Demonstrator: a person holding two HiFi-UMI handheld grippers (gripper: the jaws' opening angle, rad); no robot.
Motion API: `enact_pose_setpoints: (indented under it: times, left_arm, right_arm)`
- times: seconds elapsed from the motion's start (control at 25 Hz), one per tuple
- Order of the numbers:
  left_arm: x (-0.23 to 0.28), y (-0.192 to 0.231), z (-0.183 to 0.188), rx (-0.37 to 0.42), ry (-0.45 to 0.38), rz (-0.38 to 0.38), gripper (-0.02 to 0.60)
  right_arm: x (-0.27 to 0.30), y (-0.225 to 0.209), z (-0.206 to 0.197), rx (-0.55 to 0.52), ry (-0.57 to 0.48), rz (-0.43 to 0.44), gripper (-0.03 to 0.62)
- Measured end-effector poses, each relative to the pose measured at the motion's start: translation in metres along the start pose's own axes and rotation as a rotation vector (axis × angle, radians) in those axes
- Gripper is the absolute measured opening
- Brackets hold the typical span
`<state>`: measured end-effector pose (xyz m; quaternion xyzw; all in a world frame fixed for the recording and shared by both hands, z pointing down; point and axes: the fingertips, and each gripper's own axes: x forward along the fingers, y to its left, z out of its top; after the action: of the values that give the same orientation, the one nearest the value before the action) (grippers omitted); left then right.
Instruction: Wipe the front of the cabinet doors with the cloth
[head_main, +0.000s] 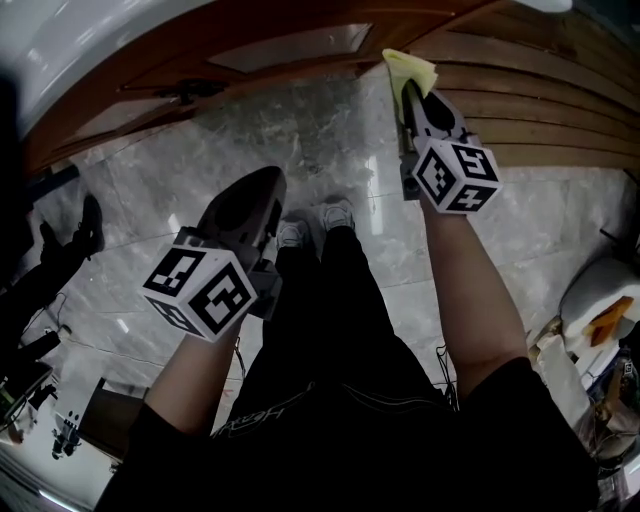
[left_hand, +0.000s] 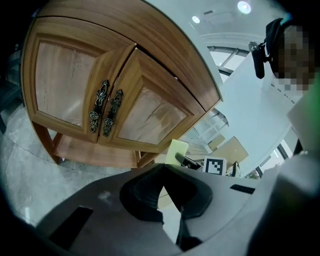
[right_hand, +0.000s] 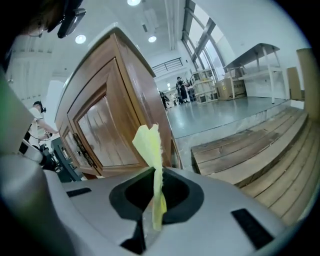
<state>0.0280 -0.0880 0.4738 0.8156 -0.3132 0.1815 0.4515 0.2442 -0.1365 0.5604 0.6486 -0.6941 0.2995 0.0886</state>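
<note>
Two grippers are in front of me, and only the right gripper (head_main: 410, 95) matters for the wipe: it is clenched on the yellow cloth (head_main: 410, 68), which stands up past its jaws as a narrow folded strip, long axis running along the jaws. The left gripper (head_main: 268, 182) hangs lower and further back over the marble floor (head_main: 330, 130), its jaws brought together on nothing, well apart from the woodwork. From the left gripper view I see the two cabinet doors (left_hand: 145, 115) square-on, with a pair of ornate handles (left_hand: 105, 112) at the seam between them, and the cloth sits below and to the right of the right-hand panel, near the cabinet's right front corner. The right gripper view agrees: the door fronts (right_hand: 105, 135) run off obliquely to the left of the cloth, while the cabinet's corner edge lies almost straight ahead. I cannot tell whether the cloth touches wood anywhere, but it is not on a door panel. My judgement is that the coming move turns on swinging the right gripper left and up, so the strip's flat side meets the nearer, right-hand door first. Wooden planks (head_main: 540, 100) lie on the floor to its right.
</note>
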Motion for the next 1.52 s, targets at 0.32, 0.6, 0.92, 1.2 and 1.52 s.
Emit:
enact_pose_setpoints:
  times: [0.32,0.6,0.92,1.2,1.52]
  left_arm:
    - [-0.026,-0.047,0.019,0.083,-0.035,-0.074,0.006]
    - [-0.092,-0.115,0.067,0.174,-0.112,-0.148,0.006]
    - [-0.196,-0.202,0.102,0.292,-0.214,-0.307,0.006]
    - [-0.317,-0.258,0.062,0.359,-0.264,-0.349,0.006]
    - [-0.454,-0.298,-0.016,0.378,-0.359,-0.390,0.006]
  right_arm:
    - [-0.081,0.043,0.039,-0.016,0.111,0.201,0.041]
    - [-0.169,0.125,0.141,-0.085,0.131,0.429,0.041]
    - [-0.281,0.222,0.217,-0.185,0.048,0.627,0.041]
    - [-0.395,0.317,0.205,-0.098,-0.021,0.738,0.040]
    - [-0.548,0.405,0.156,-0.282,-0.041,0.705,0.040]
